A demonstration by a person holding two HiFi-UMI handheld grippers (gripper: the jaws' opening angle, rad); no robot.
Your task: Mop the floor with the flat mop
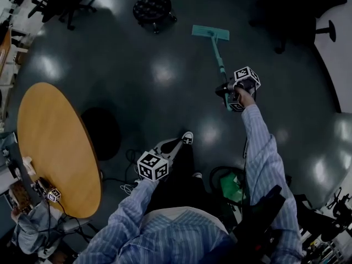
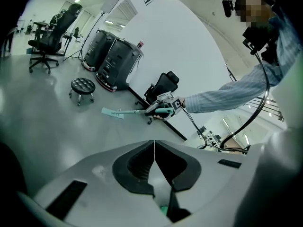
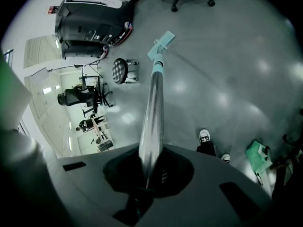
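Beside the round stool (image 1: 152, 7): flat mop (image 1: 210, 33), pad down on the floor (image 1: 165, 87). My right gripper (image 3: 147, 178) pinches its handle. My left gripper (image 2: 154, 162), farther from the stool, has its tongs pressed together, empty. No cleaned track shows, so I judge most mopping remains.

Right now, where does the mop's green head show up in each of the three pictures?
Head view: mop head upper middle, on the floor right of the round black stool.
Left gripper view: mop head left of centre, lower right of the stool.
Right gripper view: mop head near the top, at the mop pole's far end; stool lower left.
Shared landmark: the stool.
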